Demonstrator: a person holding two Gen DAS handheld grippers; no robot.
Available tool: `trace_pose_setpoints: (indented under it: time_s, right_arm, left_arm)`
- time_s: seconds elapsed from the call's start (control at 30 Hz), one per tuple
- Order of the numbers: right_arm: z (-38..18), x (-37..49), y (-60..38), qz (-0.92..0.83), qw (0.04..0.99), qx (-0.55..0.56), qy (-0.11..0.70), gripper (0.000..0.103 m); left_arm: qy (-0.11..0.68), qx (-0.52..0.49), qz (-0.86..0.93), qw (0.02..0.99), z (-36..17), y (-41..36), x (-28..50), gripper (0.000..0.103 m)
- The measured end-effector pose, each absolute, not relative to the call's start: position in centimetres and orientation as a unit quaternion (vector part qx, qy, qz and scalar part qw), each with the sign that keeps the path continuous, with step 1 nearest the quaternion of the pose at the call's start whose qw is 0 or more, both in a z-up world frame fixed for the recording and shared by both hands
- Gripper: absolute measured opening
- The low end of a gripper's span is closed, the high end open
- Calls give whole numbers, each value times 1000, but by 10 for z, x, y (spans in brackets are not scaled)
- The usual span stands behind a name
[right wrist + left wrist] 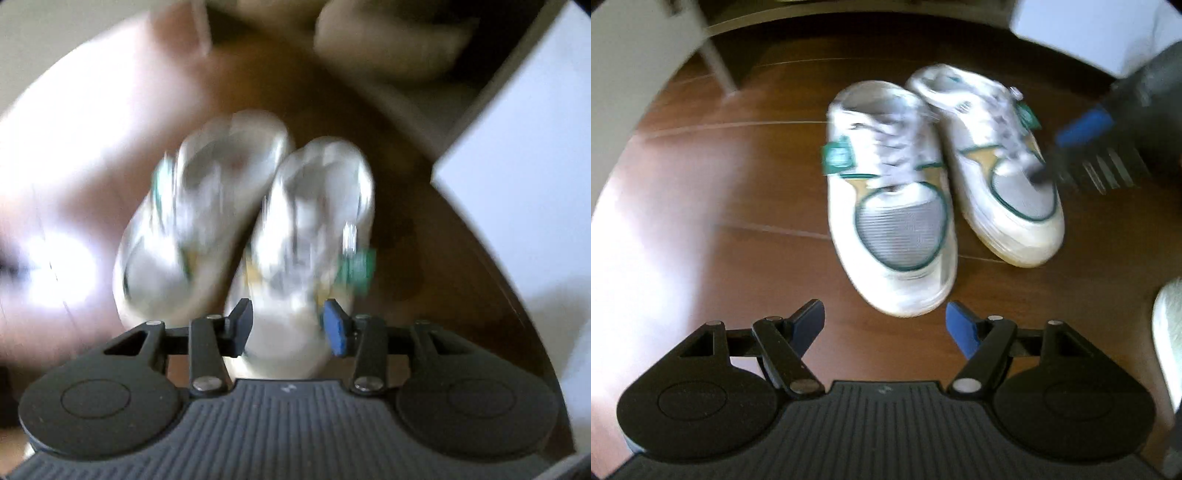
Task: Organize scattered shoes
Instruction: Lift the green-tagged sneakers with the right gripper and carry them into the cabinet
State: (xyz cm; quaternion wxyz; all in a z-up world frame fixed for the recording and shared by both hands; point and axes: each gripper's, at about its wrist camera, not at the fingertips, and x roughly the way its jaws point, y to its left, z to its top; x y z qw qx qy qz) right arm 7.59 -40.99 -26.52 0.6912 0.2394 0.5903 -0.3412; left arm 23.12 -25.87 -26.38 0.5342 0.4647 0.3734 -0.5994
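Two white sneakers with green trim lie side by side on the wooden floor, toes toward me. In the left wrist view the left sneaker is just ahead of my open, empty left gripper. The right sneaker is beside it, and my right gripper is over its toe and laces from the right. In the blurred right wrist view my right gripper is open, its jaws either side of the right sneaker's toe. The left sneaker lies to its left.
A white furniture panel and leg stand at the back left. A white box is at the back right; it also shows in the right wrist view. Another pale shoe is at the right edge. Blurred tan shapes lie farther back.
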Motion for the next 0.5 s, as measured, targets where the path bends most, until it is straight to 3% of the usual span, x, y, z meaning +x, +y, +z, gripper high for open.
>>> trace_pose_setpoints:
  time_s: [0.07, 0.23, 0.33, 0.5]
  right_arm:
    - [-273, 69, -401, -323, 694, 229, 601, 38]
    - [-289, 68, -388, -313, 704, 230, 595, 52]
    - [-292, 76, -385, -328, 705, 242, 580, 49]
    - [-287, 88, -401, -383, 705, 262, 537, 45]
  left_arm:
    - [366, 481, -608, 515, -279, -261, 221, 74]
    - [359, 494, -598, 520, -302, -273, 218, 75]
    - [363, 495, -610, 501, -305, -285, 226, 77]
    - [305, 525, -630, 484, -302, -306, 231, 77]
